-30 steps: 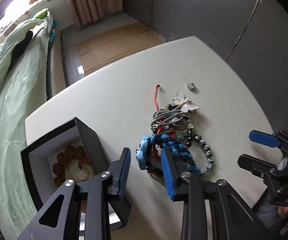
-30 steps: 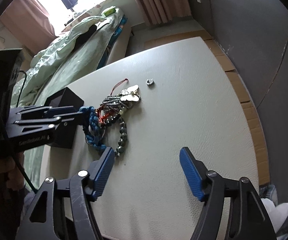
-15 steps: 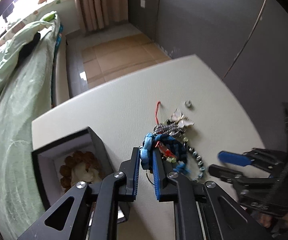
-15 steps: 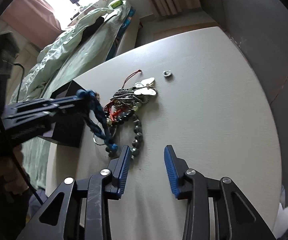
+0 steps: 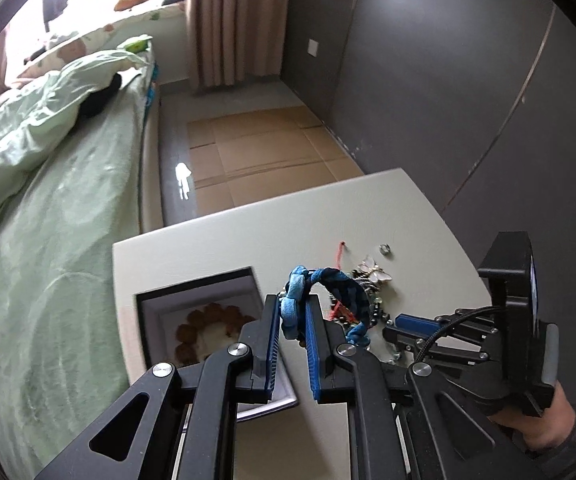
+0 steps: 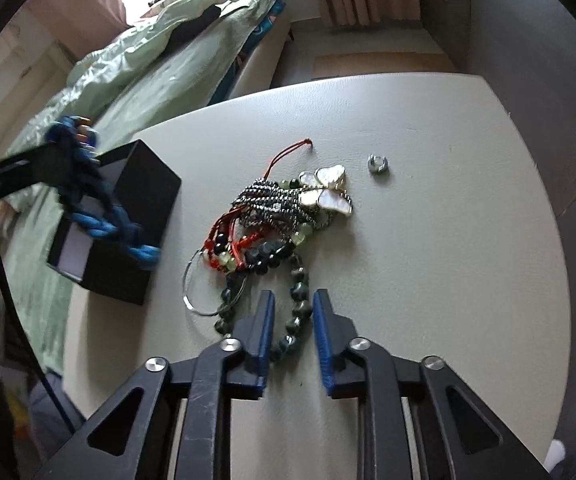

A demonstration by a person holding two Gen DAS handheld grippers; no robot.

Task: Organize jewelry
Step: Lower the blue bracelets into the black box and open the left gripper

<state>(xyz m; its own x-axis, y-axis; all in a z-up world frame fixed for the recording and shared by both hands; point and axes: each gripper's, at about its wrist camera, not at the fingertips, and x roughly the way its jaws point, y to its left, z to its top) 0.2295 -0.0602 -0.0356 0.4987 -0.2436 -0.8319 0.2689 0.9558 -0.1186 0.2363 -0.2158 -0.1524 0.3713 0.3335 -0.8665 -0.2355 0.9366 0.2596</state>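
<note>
My left gripper (image 5: pixel 291 316) is shut on a blue braided bracelet (image 5: pixel 328 292) and holds it in the air beside the open black jewelry box (image 5: pixel 208 320), which holds a brown beaded bracelet (image 5: pixel 204 326). In the right wrist view the bracelet (image 6: pixel 104 216) hangs in front of the box (image 6: pixel 128 232). My right gripper (image 6: pixel 292 320) stands low over the table, its jaws narrowly apart around a dark green bead bracelet (image 6: pixel 300 312). A jewelry pile (image 6: pixel 272 216) with a white butterfly pendant (image 6: pixel 326 190) lies ahead of it.
A small silver ring (image 6: pixel 378 164) lies alone on the white table (image 6: pixel 448 240), right of the pile. A thin silver hoop (image 6: pixel 200 288) lies at the pile's left. A bed with a green cover (image 5: pixel 48 200) runs along the table's left side.
My left gripper closed on the blue bracelet and lifted it off the pile toward the box. My right gripper narrowed and moved forward over the green bead bracelet.
</note>
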